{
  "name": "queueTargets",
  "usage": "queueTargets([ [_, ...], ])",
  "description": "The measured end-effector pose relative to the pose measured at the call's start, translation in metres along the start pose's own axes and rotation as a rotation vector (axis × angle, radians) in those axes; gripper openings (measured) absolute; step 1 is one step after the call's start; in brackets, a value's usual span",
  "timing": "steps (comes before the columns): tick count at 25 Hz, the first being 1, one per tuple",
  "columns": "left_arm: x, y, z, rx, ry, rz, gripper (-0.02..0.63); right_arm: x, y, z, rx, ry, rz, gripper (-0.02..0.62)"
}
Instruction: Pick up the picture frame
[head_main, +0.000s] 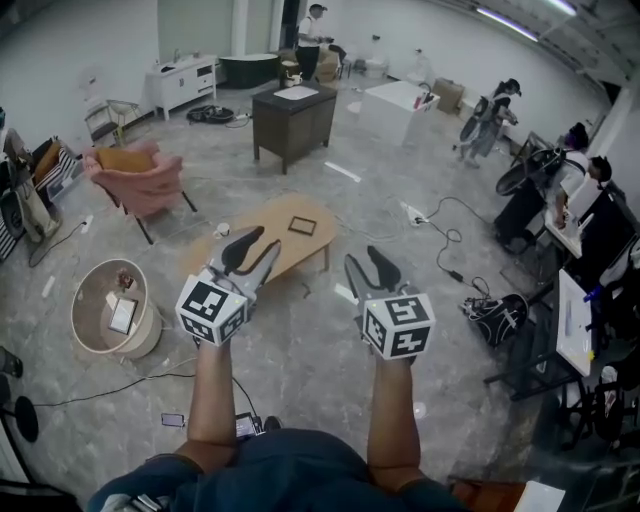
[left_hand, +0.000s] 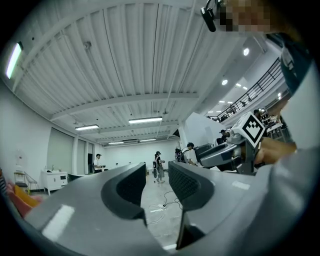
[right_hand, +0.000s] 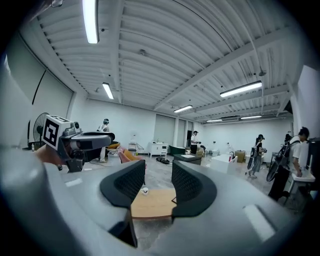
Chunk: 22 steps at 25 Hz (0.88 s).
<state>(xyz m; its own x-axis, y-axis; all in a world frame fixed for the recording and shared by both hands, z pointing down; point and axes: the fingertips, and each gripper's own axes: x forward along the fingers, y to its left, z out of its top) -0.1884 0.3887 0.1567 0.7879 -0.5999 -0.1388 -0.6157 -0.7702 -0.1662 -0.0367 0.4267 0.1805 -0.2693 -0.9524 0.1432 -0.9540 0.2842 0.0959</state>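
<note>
**State of the task.** The picture frame (head_main: 302, 226) lies flat on the low oval desk (head_main: 312, 248), towards its far side and well apart from both grippers. It has not yet been touched. A flat-lying frame probably offers only its thin edge to the jaws, so the approach is likely to come from above or from the side at desk height.

**Left gripper.** The left gripper (head_main: 258, 246) is held out in front of the body on an extended forearm, above the near end of the desk as the head view shows it. Its jaws stand a narrow gap apart with nothing between them (left_hand: 156, 177). The left gripper view looks along the room and up at the ceiling, which indicates the gripper is tilted upward and not aimed at the desk.

**Right gripper.** The right gripper (head_main: 367, 262) is held level with the left, forearm parallel, above the floor just beside the desk. Its jaws are likewise a narrow gap apart and empty (right_hand: 158, 180). The desk top (right_hand: 152, 204) shows through the gap, along with a small white cup (right_hand: 144, 190), so this gripper appears the better aligned for the reach.

**Next step (judgement).** Both grippers must travel forward and down before a grasp is possible.
</note>
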Motion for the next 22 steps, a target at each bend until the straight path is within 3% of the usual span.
queueTargets([
  [22, 0.024, 0.06, -0.057, -0.099, -0.003, -0.053, 0.14, 0.066, 0.009, -0.022, 0.064, 0.043, -0.05, 0.181],
])
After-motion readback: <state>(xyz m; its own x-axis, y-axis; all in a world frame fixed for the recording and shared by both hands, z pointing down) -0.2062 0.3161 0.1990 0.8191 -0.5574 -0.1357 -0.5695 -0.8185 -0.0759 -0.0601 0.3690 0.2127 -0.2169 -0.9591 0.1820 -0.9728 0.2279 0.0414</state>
